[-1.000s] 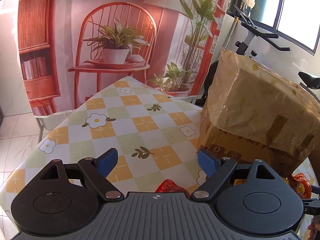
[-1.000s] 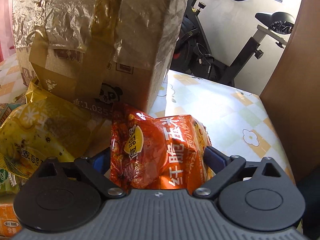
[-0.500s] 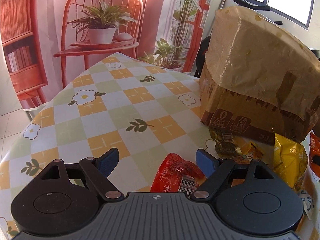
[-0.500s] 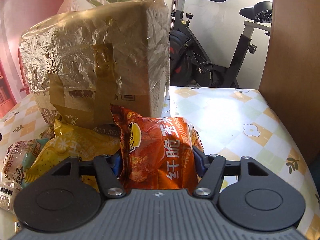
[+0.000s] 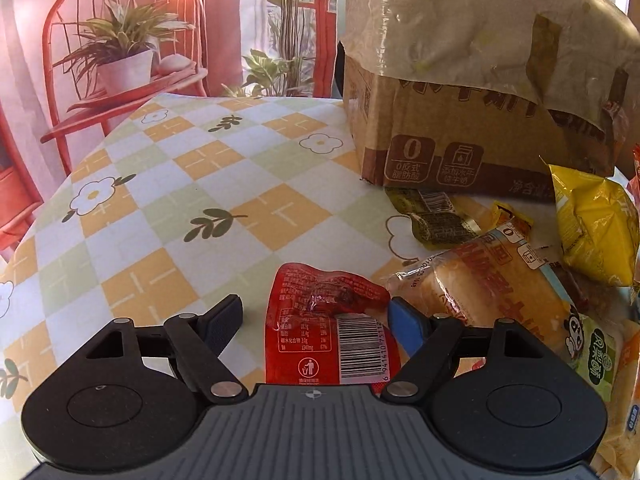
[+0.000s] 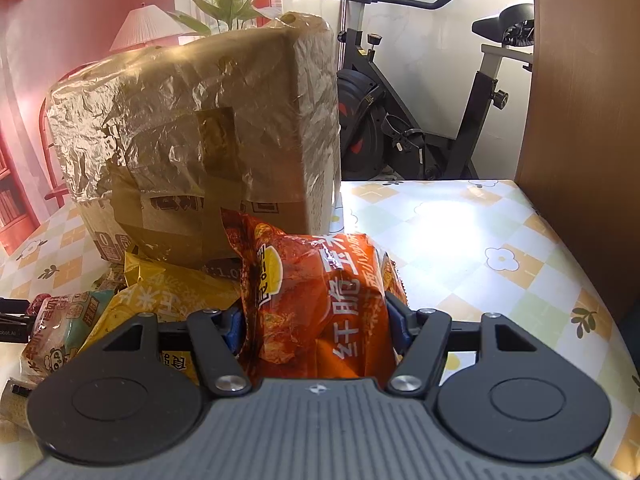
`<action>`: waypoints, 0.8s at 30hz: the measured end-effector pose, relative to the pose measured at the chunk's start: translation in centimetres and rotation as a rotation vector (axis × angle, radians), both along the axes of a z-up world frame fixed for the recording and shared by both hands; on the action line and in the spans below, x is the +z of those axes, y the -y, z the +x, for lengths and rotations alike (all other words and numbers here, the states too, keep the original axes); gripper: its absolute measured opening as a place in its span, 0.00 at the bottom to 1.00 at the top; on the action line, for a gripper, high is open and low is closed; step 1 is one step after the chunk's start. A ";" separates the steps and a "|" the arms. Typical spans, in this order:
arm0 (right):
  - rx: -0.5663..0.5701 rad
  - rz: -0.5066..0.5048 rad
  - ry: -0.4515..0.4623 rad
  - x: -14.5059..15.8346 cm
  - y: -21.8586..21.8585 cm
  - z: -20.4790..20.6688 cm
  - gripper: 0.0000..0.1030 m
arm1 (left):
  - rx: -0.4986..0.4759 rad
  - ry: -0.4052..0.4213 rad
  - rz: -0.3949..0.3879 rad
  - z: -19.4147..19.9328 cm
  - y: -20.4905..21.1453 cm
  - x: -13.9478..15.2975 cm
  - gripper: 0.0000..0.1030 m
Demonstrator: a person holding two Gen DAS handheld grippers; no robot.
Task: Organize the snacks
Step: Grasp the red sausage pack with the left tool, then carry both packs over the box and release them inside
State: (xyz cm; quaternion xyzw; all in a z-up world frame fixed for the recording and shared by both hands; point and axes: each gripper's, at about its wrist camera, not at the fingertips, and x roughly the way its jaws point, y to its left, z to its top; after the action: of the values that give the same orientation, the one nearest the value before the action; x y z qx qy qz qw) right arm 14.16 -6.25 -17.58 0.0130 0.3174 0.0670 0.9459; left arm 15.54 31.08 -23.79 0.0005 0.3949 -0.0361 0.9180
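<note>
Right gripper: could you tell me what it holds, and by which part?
The right gripper is shut on the orange chip bag, pinching its lower sides.

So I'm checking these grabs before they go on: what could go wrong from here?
The right gripper squeezes the orange chip bag hard enough to crease it, so the chips may get crushed. The open left gripper straddles the flat red packet, which lies low on the tablecloth, so the fingers may slide over it. Its blue pad sits close to the bread pack and may catch that instead.
</note>
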 end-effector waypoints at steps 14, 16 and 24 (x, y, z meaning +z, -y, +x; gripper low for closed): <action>0.011 -0.002 0.100 2.3 -0.1 -1.6 0.64 | 0.049 0.109 -0.005 -1.8 -0.7 3.5 0.43; 0.001 0.008 0.122 3.0 0.1 -1.8 0.64 | 0.056 0.148 0.000 -2.2 -0.8 4.9 0.43; -0.026 0.056 0.233 7.0 1.3 -2.3 0.64 | 0.070 0.312 -0.012 -2.5 -0.3 11.7 0.43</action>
State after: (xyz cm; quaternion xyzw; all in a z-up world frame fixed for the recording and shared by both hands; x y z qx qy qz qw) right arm 11.82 -7.53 -10.56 0.0358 0.2030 0.0646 0.9764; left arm 13.04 31.35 -12.04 -0.0129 0.2471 -0.0061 0.9689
